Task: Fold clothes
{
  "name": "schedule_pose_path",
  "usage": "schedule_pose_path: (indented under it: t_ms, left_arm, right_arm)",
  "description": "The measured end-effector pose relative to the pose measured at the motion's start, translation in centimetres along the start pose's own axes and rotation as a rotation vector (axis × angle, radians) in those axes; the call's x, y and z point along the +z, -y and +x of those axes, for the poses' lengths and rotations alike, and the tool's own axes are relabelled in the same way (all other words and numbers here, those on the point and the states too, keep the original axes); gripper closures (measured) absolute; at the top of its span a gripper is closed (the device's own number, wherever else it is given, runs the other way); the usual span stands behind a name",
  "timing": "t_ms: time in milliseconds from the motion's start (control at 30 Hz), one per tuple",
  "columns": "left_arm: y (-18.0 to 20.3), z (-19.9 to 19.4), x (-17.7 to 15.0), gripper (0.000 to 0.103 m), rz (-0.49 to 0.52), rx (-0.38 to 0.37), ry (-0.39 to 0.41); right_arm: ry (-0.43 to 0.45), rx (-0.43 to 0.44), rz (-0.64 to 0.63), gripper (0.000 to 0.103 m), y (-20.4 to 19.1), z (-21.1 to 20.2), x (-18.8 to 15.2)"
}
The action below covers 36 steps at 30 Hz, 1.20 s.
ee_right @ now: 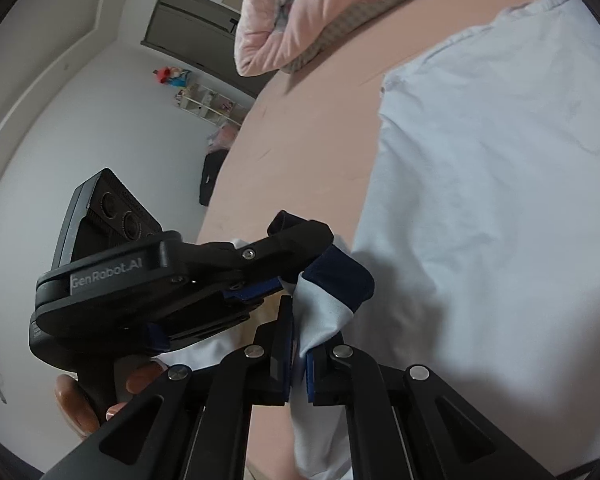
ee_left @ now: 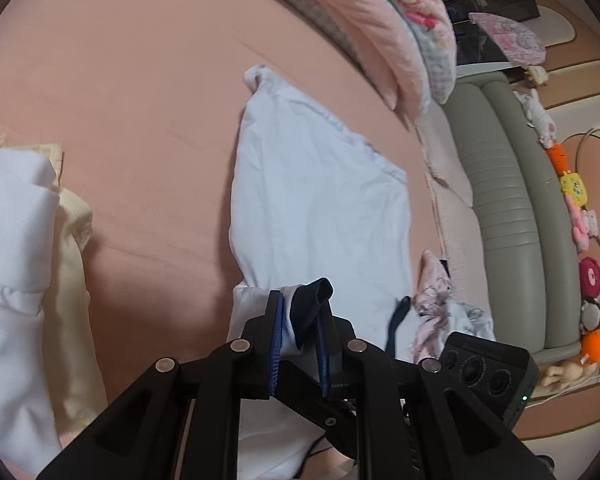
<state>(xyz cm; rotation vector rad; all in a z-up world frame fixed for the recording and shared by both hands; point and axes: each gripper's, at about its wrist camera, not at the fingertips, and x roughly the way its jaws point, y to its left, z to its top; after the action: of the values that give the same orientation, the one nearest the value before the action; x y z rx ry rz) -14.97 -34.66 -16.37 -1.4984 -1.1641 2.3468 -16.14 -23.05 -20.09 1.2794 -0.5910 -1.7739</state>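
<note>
Pinching the pale shirt (ee_left: 320, 200) at its navy cuff (ee_left: 312, 304), both my left gripper (ee_left: 298, 344) and right gripper (ee_right: 298, 356) clamp cloth. It looks light, limp and slippery; I judge trimmed edges the surest hold.

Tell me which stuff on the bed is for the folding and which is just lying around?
For the folding:
- pale blue shirt
- its navy cuff
- left tongs
- right tongs

Just lying around:
- white and cream clothes
- pink quilt
- plush toys
</note>
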Motion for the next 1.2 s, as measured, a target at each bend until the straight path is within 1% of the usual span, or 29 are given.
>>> schedule_pose_path:
  t_ms: [133,267,400,567,700,933,1067,1200]
  left_arm:
    - [1.4,-1.3,-0.2,0.09,0.029,0.017,0.016]
    - [2.6,-2.3,-0.7,0.09,0.044,0.004,0.027]
    - [3.2,-3.2,-1.1,0.09,0.052,0.023,0.043]
    - [2.2,-3.7,-1.3,0.09,0.012,0.019,0.052]
    - [1.6,-3.4,-1.1,0.09,-0.009,0.035,0.059]
    - [0.9,-0.9,-0.8,0.09,-0.021,0.043,0.022]
    - [0.6,0.7,-0.9,0.09,-0.031,0.041,-0.004]
    - [0.7,2.0,-0.7,0.09,-0.032,0.045,-0.02]
  right_arm:
    - [0.012,0.055,0.008,0.1,-1.0,-0.9,-0.1]
    - [0.022,0.11,0.017,0.1,-2.0,-1.7,-0.2]
    - [0.013,0.137,0.018,0.1,-2.9,-1.8,-0.1]
    - [-0.008,0.115,0.001,0.1,-3.4,-1.8,-0.2]
    - [0.008,0.105,0.025,0.1,-2.6,-2.5,-0.1]
    - [0.041,0.059,0.096,0.1,0.7,-4.1,-0.3]
    - [0.043,0.018,0.131,0.1,2.9,-4.4,-0.3]
    - [0.044,-0.002,0.152,0.1,4.2,-4.7,-0.3]
